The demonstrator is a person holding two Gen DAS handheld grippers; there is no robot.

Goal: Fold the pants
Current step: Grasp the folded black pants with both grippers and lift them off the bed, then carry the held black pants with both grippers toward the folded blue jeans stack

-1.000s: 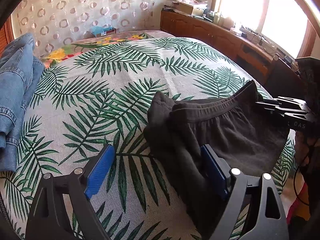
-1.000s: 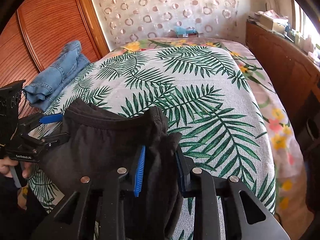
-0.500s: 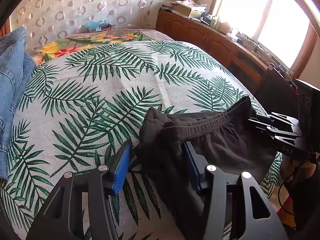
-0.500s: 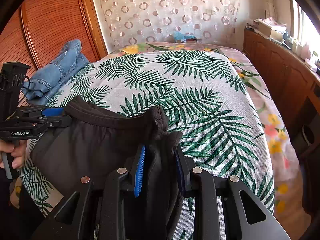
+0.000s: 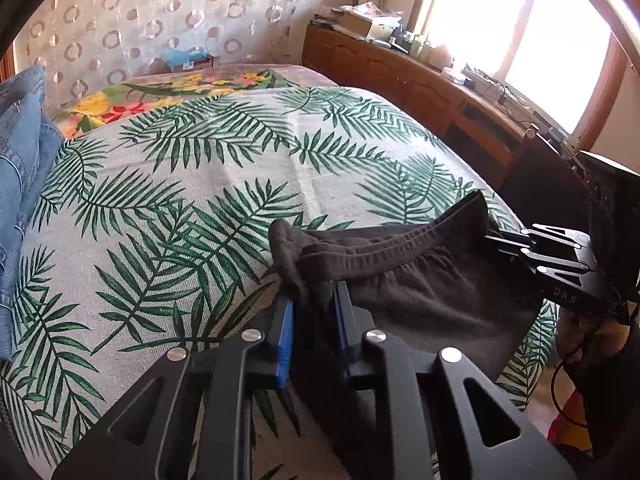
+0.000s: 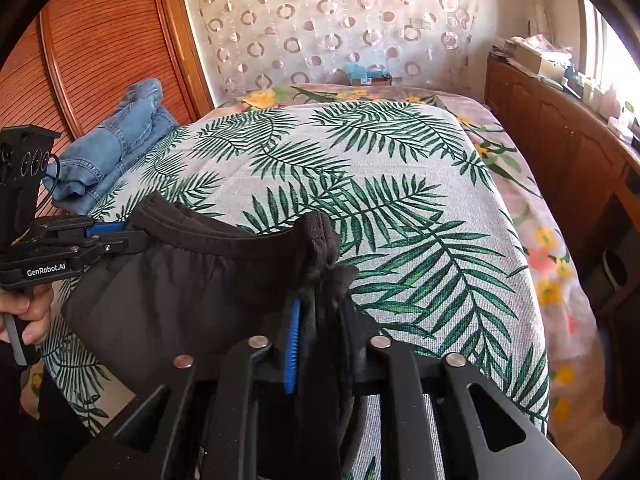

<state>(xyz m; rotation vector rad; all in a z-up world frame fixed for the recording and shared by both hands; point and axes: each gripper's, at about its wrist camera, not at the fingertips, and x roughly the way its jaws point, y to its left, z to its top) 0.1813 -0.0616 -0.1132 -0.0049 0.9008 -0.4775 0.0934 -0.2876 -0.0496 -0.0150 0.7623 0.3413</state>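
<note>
Black pants (image 5: 420, 292): on the near edge of my leaf-print bedspread (image 5: 200, 200), waistband stretched between grippers. My left gripper (image 5: 312, 320) has just closed, clamping one waistband end; my right gripper (image 6: 320, 332), also just closing, clamps the other. Jeans (image 6: 112, 148): far corner.

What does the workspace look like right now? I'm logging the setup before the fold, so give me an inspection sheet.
Surface: bed with palm-leaf cover.
Job's things: black pants, waistband stretched between both grippers.
Clutter: blue jeans at the bed's far left edge.
Grippers: left gripper just closed on one waistband end; right gripper shut on the other.
Cables: black cable beside the right hand.
Surroundings: wooden sideboard under the window, wooden wardrobe.
</note>
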